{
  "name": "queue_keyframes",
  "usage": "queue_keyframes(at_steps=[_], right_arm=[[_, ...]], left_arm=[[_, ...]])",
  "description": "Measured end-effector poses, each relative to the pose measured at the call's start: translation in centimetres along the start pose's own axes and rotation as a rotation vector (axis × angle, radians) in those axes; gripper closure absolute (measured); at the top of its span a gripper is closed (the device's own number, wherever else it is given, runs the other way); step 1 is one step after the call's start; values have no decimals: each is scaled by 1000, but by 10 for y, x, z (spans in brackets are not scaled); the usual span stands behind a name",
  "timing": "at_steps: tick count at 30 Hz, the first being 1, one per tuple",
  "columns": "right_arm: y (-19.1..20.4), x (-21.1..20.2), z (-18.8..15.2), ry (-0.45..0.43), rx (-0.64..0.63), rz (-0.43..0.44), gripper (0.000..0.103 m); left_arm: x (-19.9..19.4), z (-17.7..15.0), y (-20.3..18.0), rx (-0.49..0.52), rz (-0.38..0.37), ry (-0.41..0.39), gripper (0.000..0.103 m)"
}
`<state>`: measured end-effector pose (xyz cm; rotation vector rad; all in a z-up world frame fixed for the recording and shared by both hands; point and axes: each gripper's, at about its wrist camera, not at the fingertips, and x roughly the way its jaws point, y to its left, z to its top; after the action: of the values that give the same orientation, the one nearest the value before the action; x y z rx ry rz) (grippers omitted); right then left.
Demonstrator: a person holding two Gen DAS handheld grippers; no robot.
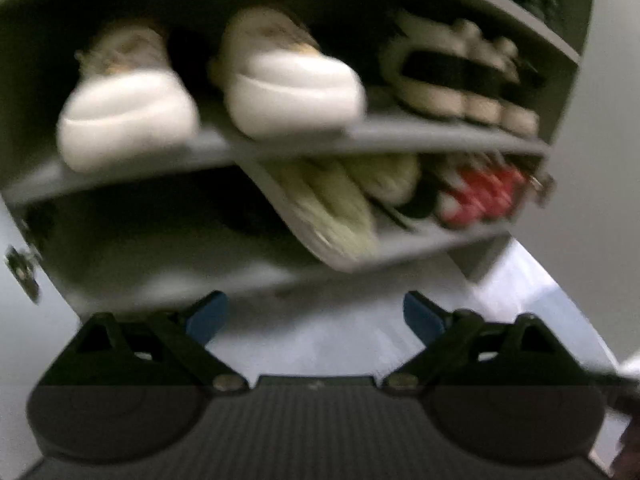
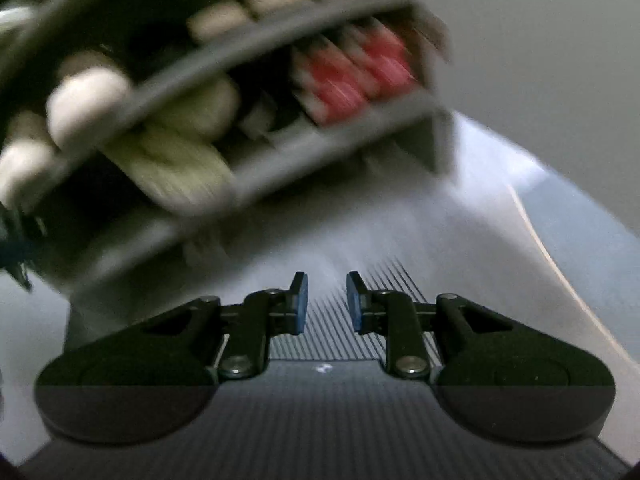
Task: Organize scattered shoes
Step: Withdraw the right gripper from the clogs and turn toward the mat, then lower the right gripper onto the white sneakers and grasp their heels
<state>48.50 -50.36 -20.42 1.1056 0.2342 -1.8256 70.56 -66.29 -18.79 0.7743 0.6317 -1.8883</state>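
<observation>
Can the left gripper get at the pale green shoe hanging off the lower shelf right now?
Probably yes: the left gripper is open and empty, and the pale green shoe juts past the shelf edge with nothing between.

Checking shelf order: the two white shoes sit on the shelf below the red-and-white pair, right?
Not below. In the left wrist view the two white shoes sit on the shelf above the red-and-white pair, which is one level down, at the right.
</observation>
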Motion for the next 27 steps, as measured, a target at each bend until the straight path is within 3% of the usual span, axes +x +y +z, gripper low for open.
queue_keyframes(at_steps=[2,6,11,13,15,16,17,21,25,27], right_arm=[[-34,-32,-16,67,81,-52,78],[-99,-99,-46,153,196,-224,78],[-187,-158,-102,307,363,-487,76],[-223,-184,-135,351,491,-553,67],[-258,-208,-177,411,628,-585,53],[-266,-213,-191,423,655,-585,42],[-277,-219,-212,444,683,-584,38],[-313,-214,-295,509,750,-535,37],[-329,-196,-335,490,726,-576,36],[-329,-185,-341,431,693,-582,37]], left_arm=[[-10,10,-13,18,7,86,7],[-47,24,-48,63,-8,158,7],[-90,9,-106,76,48,250,5],[-104,-4,-120,47,67,276,4],[-115,-38,-132,4,103,329,4],[-117,-53,-137,4,95,345,4],[-118,-69,-142,6,87,360,4],[-111,-133,-163,126,69,432,5],[-102,-146,-173,84,23,505,6],[-100,-131,-181,68,-20,463,6]])
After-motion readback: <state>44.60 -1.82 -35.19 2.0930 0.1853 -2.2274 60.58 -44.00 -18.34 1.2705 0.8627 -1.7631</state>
